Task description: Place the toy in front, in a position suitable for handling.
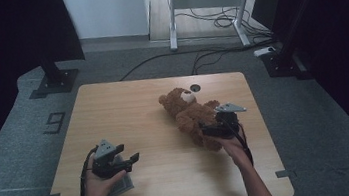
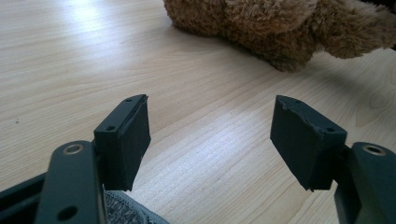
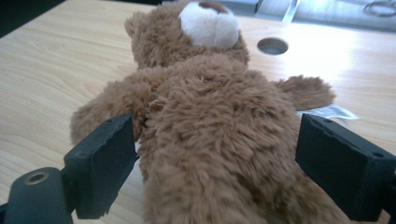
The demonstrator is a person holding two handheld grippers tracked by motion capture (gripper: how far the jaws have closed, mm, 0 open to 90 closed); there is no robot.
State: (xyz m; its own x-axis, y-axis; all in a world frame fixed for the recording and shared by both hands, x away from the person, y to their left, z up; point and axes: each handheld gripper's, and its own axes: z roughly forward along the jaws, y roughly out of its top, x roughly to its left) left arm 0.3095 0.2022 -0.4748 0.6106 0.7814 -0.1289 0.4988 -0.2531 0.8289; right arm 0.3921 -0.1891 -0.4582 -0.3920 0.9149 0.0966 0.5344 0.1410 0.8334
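Right gripper positioned around teddy bear; grasp not yet made.

Lower left of the high view: left gripper (image 1: 128,160) rests low over the table (image 1: 113,105), jaws spread wide with nothing between them; its own view shows bare wood ahead and the teddy bear (image 2: 280,28) along the upper edge. Right of centre: the bear (image 1: 192,113) lies on its back, head toward the far edge near a round cable hole (image 1: 195,88). Right gripper (image 3: 215,158) straddles the lower body, jaws apart, pads not visibly pressing the fur. Judged: approach done; closing and lifting remain.
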